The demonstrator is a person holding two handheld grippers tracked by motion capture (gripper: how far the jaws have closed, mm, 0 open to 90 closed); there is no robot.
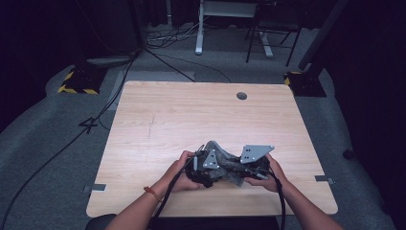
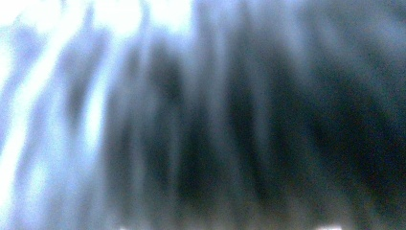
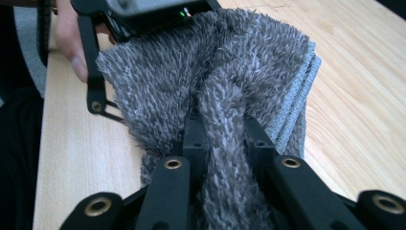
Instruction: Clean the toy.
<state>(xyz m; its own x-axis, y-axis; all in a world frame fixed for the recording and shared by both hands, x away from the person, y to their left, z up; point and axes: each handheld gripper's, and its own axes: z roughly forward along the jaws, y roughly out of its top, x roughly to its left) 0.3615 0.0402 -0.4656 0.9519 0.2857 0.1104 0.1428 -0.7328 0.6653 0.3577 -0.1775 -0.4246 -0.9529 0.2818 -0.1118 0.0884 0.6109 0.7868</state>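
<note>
Grey fuzzy cloth (image 3: 225, 96) is pinched between my right gripper's (image 3: 224, 143) jaws, a fold bunched there. My left gripper (image 1: 203, 167) is clamped on its other end. The cloth sits at the near edge of the wooden table (image 1: 191, 115).

My right tool (image 3: 224, 132) is pinching a fold of fuzzy grey cloth (image 3: 210, 62) above the desk (image 3: 354, 96); my left tool (image 3: 143, 14) is gripping its far end.
</note>
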